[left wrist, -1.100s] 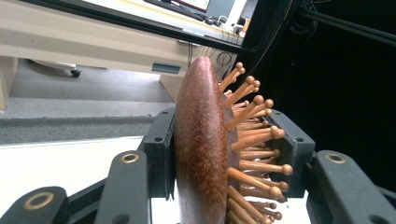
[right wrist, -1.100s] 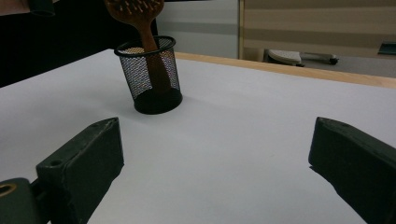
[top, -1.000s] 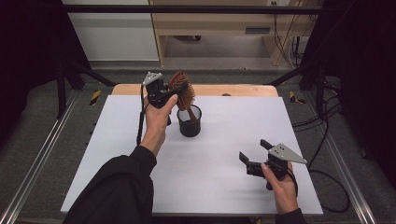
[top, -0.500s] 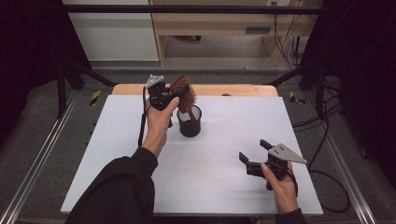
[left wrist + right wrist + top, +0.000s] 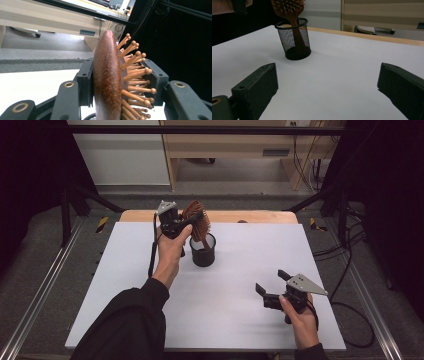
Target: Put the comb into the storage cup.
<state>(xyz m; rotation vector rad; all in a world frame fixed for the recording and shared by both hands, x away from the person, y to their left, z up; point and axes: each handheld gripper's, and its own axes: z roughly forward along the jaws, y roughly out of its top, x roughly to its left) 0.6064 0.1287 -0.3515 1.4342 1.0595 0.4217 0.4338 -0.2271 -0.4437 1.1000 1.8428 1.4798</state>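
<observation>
1. A black mesh cup (image 5: 203,251) stands upright on the white table (image 5: 240,270), toward the far side and a bit left of the middle.
2. The cup has see-through walls made of tiny wire holes. You can see this best in the right gripper view (image 5: 294,40).
3. One thing is in the cup: a brown wooden hairbrush (image 5: 196,220).
4. The handle of the brush goes down inside the cup. In the right gripper view you can see the handle through the mesh, reaching close to the bottom.
5. The round head of the brush sticks up above the rim of the cup and leans a little to the left in the high view.
6. The left gripper (image 5: 192,219) is clamped on the head of the brush. In the left gripper view, one jaw presses on the smooth brown back (image 5: 107,80) and the other jaw sits against the little wooden pins with ball tips.
7. The left hand (image 5: 172,247) holds that gripper just beside the cup, on its left side.
8. The right gripper (image 5: 272,285) is near the front right part of the table, well apart from the cup. Its jaws are wide apart with nothing between them.
9. The right hand (image 5: 300,312) holds it low over the white table.
</observation>
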